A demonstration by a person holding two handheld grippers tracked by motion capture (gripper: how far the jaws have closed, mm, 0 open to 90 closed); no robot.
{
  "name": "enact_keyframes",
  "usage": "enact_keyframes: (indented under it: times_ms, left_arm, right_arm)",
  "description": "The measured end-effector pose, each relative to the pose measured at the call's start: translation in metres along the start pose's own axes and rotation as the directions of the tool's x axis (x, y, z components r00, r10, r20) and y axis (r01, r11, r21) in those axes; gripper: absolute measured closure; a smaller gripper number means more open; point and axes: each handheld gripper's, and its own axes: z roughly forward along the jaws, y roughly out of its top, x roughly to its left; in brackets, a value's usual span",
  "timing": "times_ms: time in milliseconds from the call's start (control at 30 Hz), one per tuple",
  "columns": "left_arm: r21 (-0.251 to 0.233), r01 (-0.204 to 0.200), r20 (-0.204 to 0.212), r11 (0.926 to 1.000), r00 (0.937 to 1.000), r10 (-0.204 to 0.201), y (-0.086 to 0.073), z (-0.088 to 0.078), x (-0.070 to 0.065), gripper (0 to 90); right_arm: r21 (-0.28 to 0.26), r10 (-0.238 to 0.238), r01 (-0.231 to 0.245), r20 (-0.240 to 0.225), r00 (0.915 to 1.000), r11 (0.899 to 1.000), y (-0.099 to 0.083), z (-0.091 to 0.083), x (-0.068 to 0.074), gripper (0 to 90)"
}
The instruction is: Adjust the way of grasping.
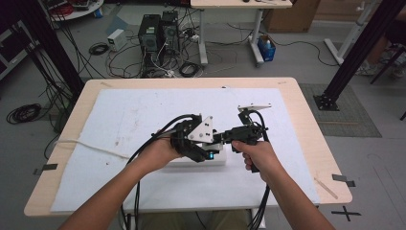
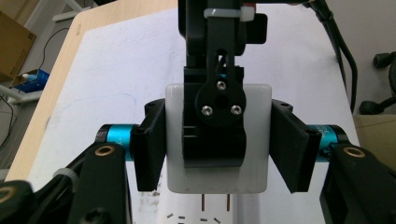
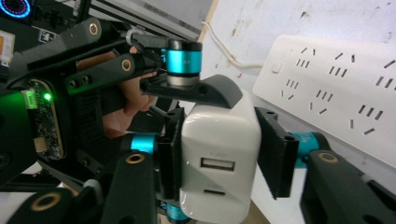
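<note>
White charger, white strip, black grippers

The charger and the power strip were plain white, on a white mat over a pale wood table. Both the left gripper and the right gripper were black, with turquoise collars at the jaws.

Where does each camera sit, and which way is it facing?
High view: above the person's side, facing forward and down on the table; forearms, left gripper and right gripper show.
Left gripper view: rides the left gripper, looks down past its fingers at the charger.
Right gripper view: rides the right gripper, faces the charger's USB side between its fingers; power strip beyond.
Shared: both gripper views see the charger.
</note>
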Motion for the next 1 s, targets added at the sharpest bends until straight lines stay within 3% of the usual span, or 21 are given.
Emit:
enact_keyframes:
  times_ms: [133, 167, 233, 400, 533, 600, 667, 733, 833, 900, 933, 1000]
  left_arm:
    - [-0.003, 0.004, -0.015, 1.0000, 0.9999, -0.004, -0.001, 0.001, 0.001, 42.2]
    - [-0.014, 0.025, -0.018, 0.9996, 0.9995, -0.025, -0.001, 0.001, 0.001, 41.6]
    - [-0.024, 0.071, -0.040, 0.9972, 0.9966, -0.072, -0.002, -0.001, 0.005, 27.9]
    - [-0.039, 0.123, -0.040, 0.9916, 0.9914, -0.125, -0.014, -0.011, 0.011, 26.2]
    - [-0.042, 0.199, -0.042, 0.9791, 0.9788, -0.201, -0.030, -0.022, 0.018, 23.6]
    - [-0.026, 0.251, -0.018, 0.9676, 0.9677, -0.252, -0.040, -0.027, 0.022, 23.5]
    - [0.014, 0.296, 0.034, 0.9551, 0.9545, -0.296, -0.051, -0.032, 0.027, 23.4]
    - [0.057, 0.312, 0.027, 0.9482, 0.9489, -0.314, -0.060, -0.039, 0.030, 23.3]
    - [0.102, 0.350, 0.036, 0.9311, 0.9341, -0.355, -0.074, -0.049, 0.035, 22.5]
    - [0.139, 0.370, 0.019, 0.9186, 0.9264, -0.376, -0.084, -0.055, 0.037, 19.0]
    - [0.157, 0.382, 0.013, 0.9109, 0.9215, -0.388, -0.089, -0.058, 0.039, 18.9]
    - [0.192, 0.410, -0.009, 0.8916, 0.9091, -0.417, -0.100, -0.064, 0.043, 19.0]
  right_arm:
    - [-0.019, 0.000, 0.000, 0.012, 0.9999, 1.000, -0.001, -0.001, 0.000, 62.0]
    - [-0.023, -0.006, 0.006, 0.019, 0.9998, 1.000, 0.000, -0.001, 0.000, 62.1]
    - [-0.038, -0.020, 0.022, 0.032, 0.9993, 0.999, -0.001, -0.002, -0.001, 62.1]
    - [-0.078, -0.050, 0.053, 0.035, 0.9981, 0.996, -0.001, -0.012, -0.005, 62.1]
    - [-0.102, -0.086, 0.096, 0.104, 0.9908, 0.990, -0.003, -0.025, -0.009, 62.1]
    - [-0.111, -0.101, 0.118, 0.143, 0.9845, 0.987, -0.004, -0.033, -0.011, 62.1]
    - [-0.112, -0.130, 0.153, 0.194, 0.9724, 0.982, -0.005, -0.041, -0.013, 62.1]
    - [-0.106, -0.143, 0.171, 0.235, 0.9614, 0.980, -0.006, -0.049, -0.014, 62.1]
    - [-0.097, -0.160, 0.194, 0.278, 0.9472, 0.976, -0.008, -0.060, -0.014, 62.1]
    - [-0.080, -0.176, 0.210, 0.308, 0.9351, 0.974, -0.009, -0.066, -0.014, 62.1]
    - [-0.065, -0.187, 0.220, 0.331, 0.9249, 0.973, -0.009, -0.069, -0.013, 62.1]
    - [-0.017, -0.220, 0.247, 0.396, 0.8913, 0.969, -0.010, -0.073, -0.011, 62.1]
